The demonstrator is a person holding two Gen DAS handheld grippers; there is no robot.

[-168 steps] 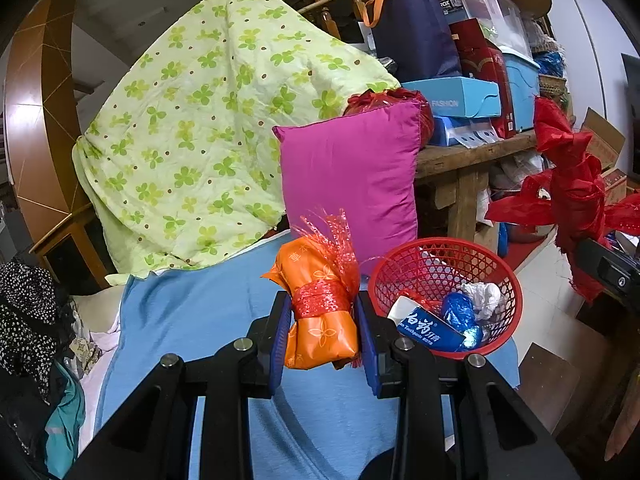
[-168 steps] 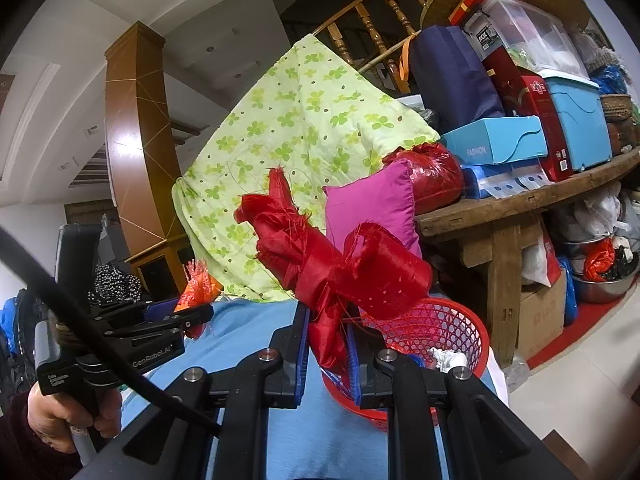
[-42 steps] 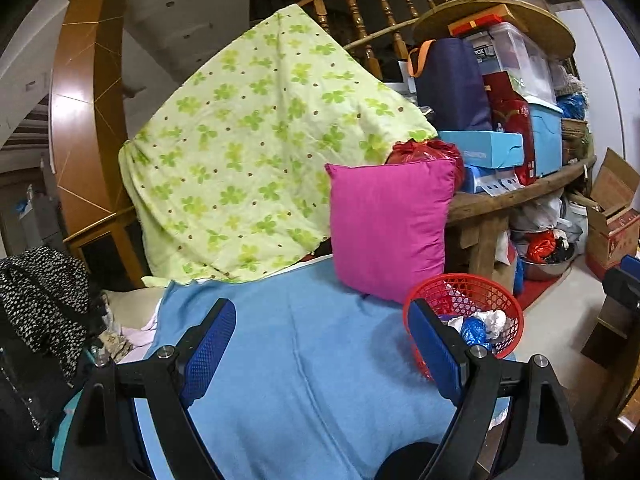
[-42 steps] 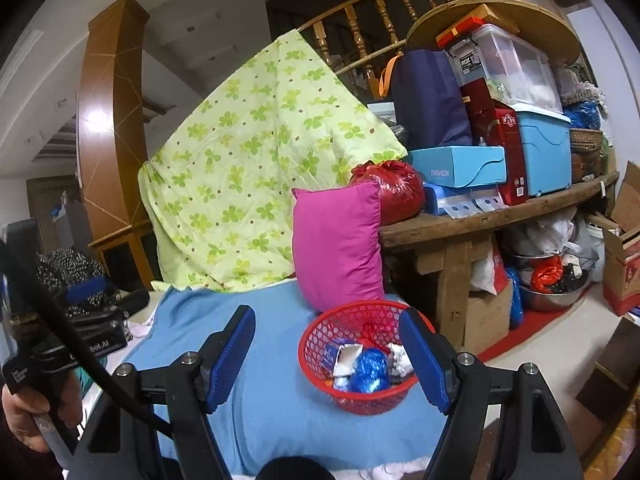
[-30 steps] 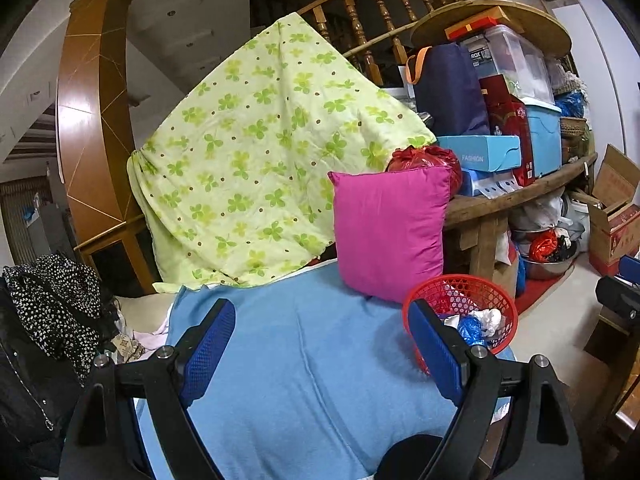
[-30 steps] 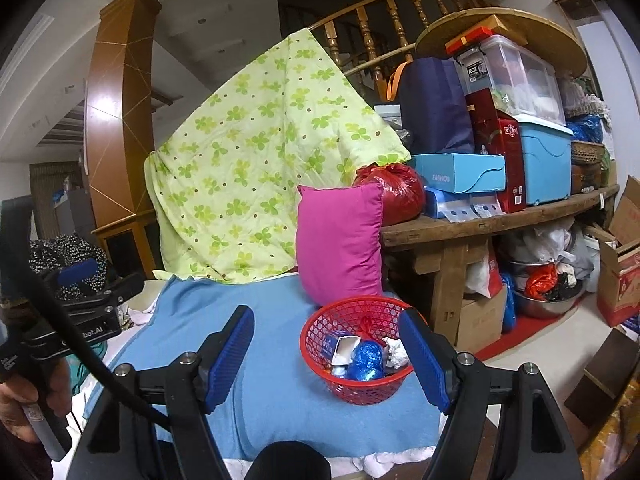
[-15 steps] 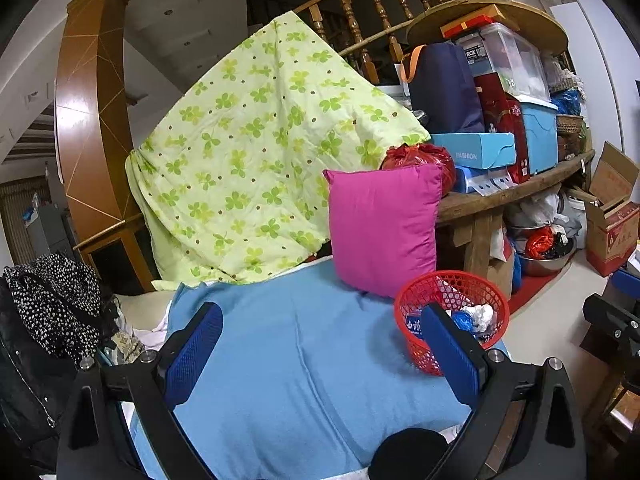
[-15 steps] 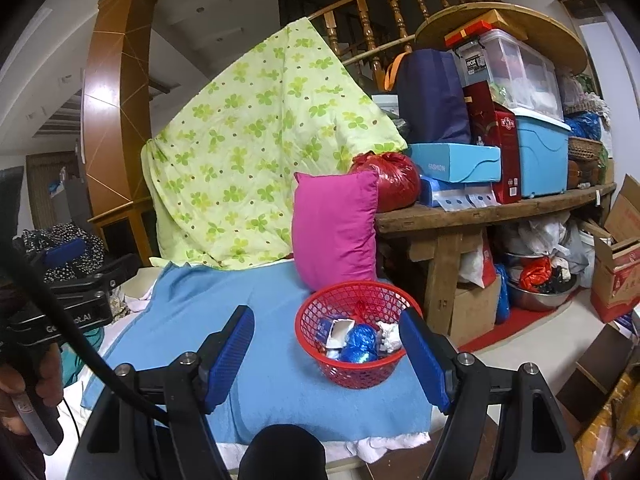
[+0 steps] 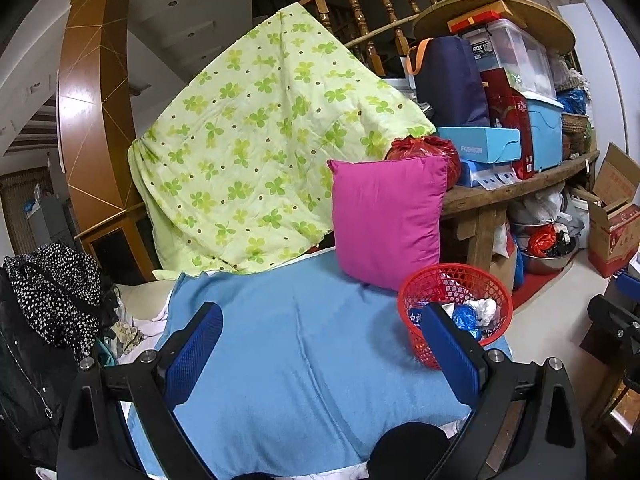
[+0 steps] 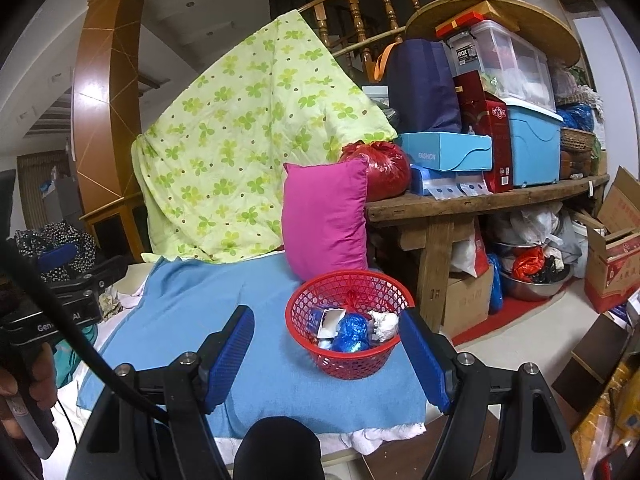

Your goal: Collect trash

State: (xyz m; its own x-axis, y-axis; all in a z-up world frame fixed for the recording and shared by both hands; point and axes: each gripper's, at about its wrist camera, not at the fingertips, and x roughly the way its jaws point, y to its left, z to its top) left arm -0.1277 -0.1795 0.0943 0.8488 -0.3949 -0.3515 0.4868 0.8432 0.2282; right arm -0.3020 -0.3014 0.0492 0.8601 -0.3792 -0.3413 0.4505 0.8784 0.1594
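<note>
A red mesh basket (image 10: 348, 280) stands at the right end of a blue cloth (image 10: 192, 312). In it lie a blue foil ball (image 10: 352, 330), crumpled white paper (image 10: 384, 322) and a blue-white packet (image 10: 324, 320). My right gripper (image 10: 326, 320) is open and empty, drawn back, with the basket framed between its fingers. My left gripper (image 9: 320, 316) is open wide with nothing in it, over the blue cloth (image 9: 300, 340). The basket (image 9: 456, 280) sits just beyond its right finger (image 9: 448, 344). A hand (image 10: 24, 380) holds the left gripper's handle at the far left of the right wrist view.
A pink pillow (image 9: 388, 220) leans behind the basket against a green clover quilt (image 9: 256, 152). A wooden bench (image 10: 480, 200) on the right carries boxes and tubs, with bags and a metal bowl (image 10: 532, 280) under it. Spotted clothes (image 9: 56, 280) pile up at left.
Earlier the left gripper held an orange wrapped bundle and the right a red cloth scrap; both are now empty. Both have drawn back from the basket, and the left jaws have widened.
</note>
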